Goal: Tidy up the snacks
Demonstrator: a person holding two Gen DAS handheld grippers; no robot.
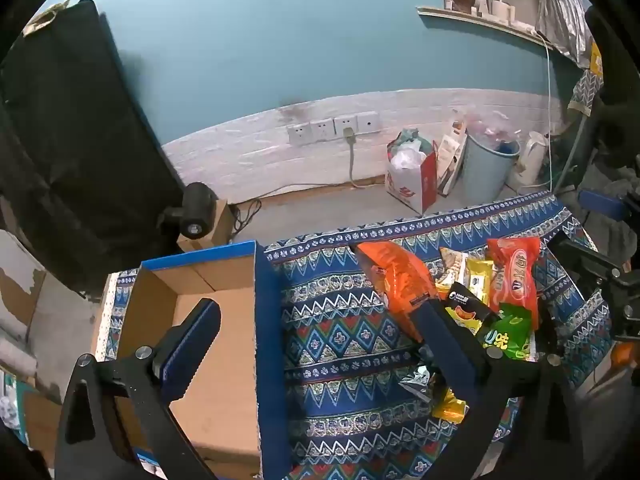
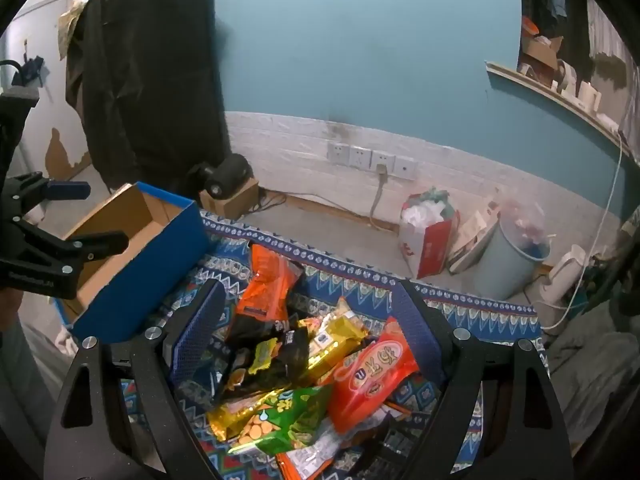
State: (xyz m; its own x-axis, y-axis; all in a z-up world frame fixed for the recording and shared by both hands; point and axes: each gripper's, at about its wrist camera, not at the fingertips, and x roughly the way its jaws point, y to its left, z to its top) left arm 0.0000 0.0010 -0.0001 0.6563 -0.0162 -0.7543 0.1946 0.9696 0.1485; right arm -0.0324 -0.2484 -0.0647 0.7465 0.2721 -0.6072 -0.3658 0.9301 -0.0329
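A heap of snack packets lies on the blue patterned cloth: an orange packet, a red one, a yellow one, a green one and a black one. A blue-sided cardboard box stands to the left with nothing inside. My left gripper is open, one finger over the box and the other at the orange packet's edge. My right gripper hangs open over the heap, with the orange packet, red packet and green packet framed between its fingers, none pinched. The box and left gripper show at the left.
Beyond the table's far edge, on the floor, stand a pale blue bin, a red and white bag and a white kettle. A small camera sits on a carton beside a tall black-draped object. The right gripper shows at the right edge.
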